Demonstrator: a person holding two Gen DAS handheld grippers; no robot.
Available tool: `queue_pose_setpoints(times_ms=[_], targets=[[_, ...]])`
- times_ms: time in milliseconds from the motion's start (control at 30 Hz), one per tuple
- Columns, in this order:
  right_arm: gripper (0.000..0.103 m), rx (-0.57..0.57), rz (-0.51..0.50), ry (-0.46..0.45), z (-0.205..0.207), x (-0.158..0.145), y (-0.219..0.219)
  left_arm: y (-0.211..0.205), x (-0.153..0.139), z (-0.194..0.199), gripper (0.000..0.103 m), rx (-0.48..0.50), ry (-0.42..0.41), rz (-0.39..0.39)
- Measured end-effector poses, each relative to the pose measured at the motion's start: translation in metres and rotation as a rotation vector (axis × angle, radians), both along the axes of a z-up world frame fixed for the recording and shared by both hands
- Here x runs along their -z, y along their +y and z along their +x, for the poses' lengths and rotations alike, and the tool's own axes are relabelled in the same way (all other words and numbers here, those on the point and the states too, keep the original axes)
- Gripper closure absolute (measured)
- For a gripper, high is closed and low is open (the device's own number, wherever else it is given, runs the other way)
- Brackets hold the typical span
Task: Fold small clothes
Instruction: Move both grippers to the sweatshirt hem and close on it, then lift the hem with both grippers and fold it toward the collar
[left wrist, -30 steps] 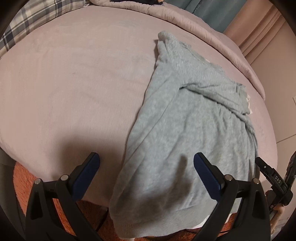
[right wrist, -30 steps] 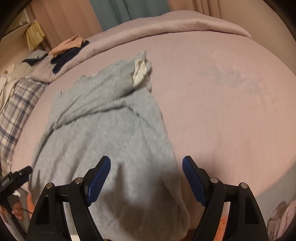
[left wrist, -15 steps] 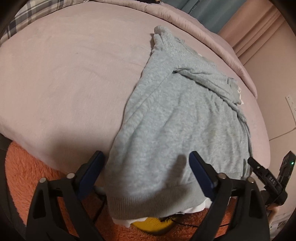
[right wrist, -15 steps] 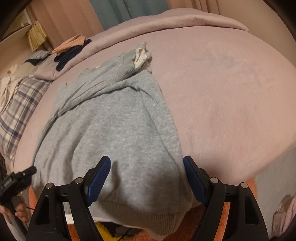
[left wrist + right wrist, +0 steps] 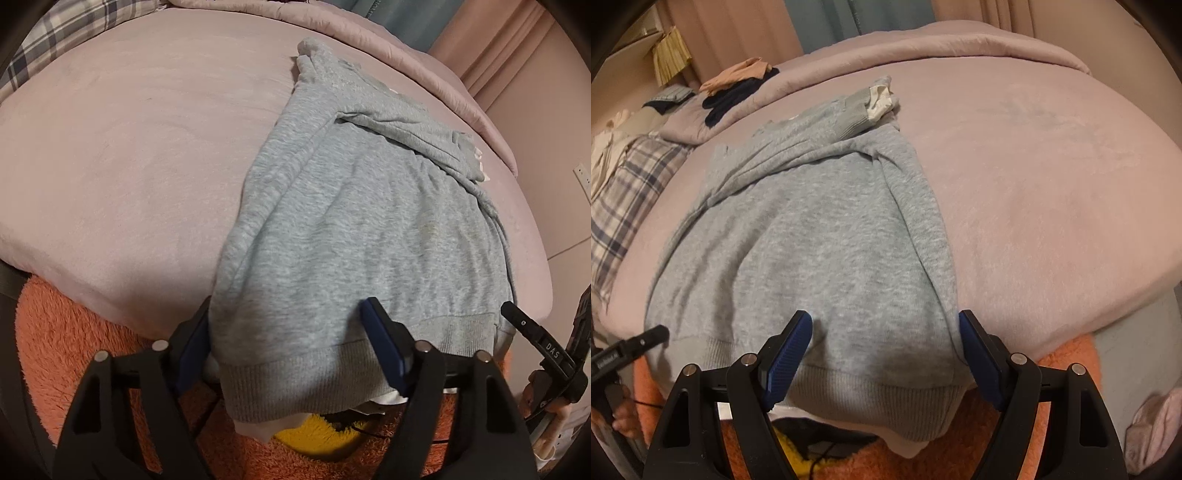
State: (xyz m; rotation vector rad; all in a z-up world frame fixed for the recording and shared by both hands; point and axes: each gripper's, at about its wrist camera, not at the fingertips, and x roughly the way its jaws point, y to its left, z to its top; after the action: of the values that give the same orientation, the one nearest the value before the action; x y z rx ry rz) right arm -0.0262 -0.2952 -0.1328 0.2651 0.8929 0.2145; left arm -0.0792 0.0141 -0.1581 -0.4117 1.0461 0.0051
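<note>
A light grey fleece sweatshirt (image 5: 354,236) lies flat on a pink bed cover (image 5: 129,155), its ribbed hem hanging over the near edge above an orange shaggy rug (image 5: 55,332); 1 sleeve is folded across its top. The left gripper (image 5: 291,343) has just been closing, its 2 jaws straddling the hem's corner, not yet pinching. The right gripper (image 5: 886,354) stands wide around the other corner.
</note>
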Motion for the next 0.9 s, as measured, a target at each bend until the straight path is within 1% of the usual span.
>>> queue_pose_setpoints(times_ms=[67,233,300,333,400,467,500,533,567,600,667,733,800,833,900], targets=[[0.023,0.003,0.001,0.0,-0.001,-0.001,0.0,0.001,0.001,0.0,0.032,0.006,0.004,0.005],[0.023,0.003,-0.015,0.0,0.0,0.0,0.004,0.004,-0.001,-0.002,0.04,-0.014,0.0,-0.003],[0.024,0.005,-0.005,0.001,0.001,0.002,0.004,0.005,-0.002,-0.003,0.049,-0.019,-0.005,-0.003],[0.024,0.006,-0.005,0.0,0.001,0.002,0.005,0.005,-0.003,-0.004,0.051,-0.016,-0.009,-0.005],[0.031,0.007,-0.027,-0.002,0.001,0.004,0.007,0.005,-0.003,-0.005,0.056,-0.01,-0.013,-0.009],[0.034,0.012,-0.036,-0.005,0.001,0.005,0.008,0.006,-0.003,-0.006,0.06,-0.009,-0.013,-0.026],[0.038,0.015,-0.04,-0.007,0.0,0.005,0.007,0.007,-0.003,-0.006,0.064,-0.009,-0.011,-0.044],[0.04,0.019,-0.042,-0.008,0.0,0.005,0.006,0.009,-0.004,-0.006,0.067,-0.008,-0.011,-0.078],[0.044,0.028,-0.041,-0.007,-0.001,0.005,0.005,0.01,-0.004,-0.006,0.072,-0.001,-0.014,-0.113],[0.051,0.036,-0.039,-0.008,-0.002,0.004,0.004,0.01,-0.005,-0.006,0.075,0.006,-0.015,-0.125],[0.056,0.036,-0.032,-0.016,-0.003,0.003,0.003,0.008,-0.005,-0.005,0.077,0.013,-0.013,-0.113],[0.062,0.033,-0.037,-0.02,-0.004,0.003,0.004,0.004,-0.006,-0.004,0.081,0.019,-0.016,-0.104],[0.074,0.029,-0.026,-0.026,-0.004,0.001,0.004,0.003,-0.009,-0.004,0.087,0.0,-0.03,-0.114],[0.077,0.021,-0.015,-0.028,-0.004,0.0,0.004,0.004,-0.012,-0.005,0.089,-0.011,-0.038,-0.113],[0.087,0.011,0.001,-0.033,-0.005,-0.002,0.005,0.004,-0.023,-0.01,0.091,-0.016,-0.07,-0.104]])
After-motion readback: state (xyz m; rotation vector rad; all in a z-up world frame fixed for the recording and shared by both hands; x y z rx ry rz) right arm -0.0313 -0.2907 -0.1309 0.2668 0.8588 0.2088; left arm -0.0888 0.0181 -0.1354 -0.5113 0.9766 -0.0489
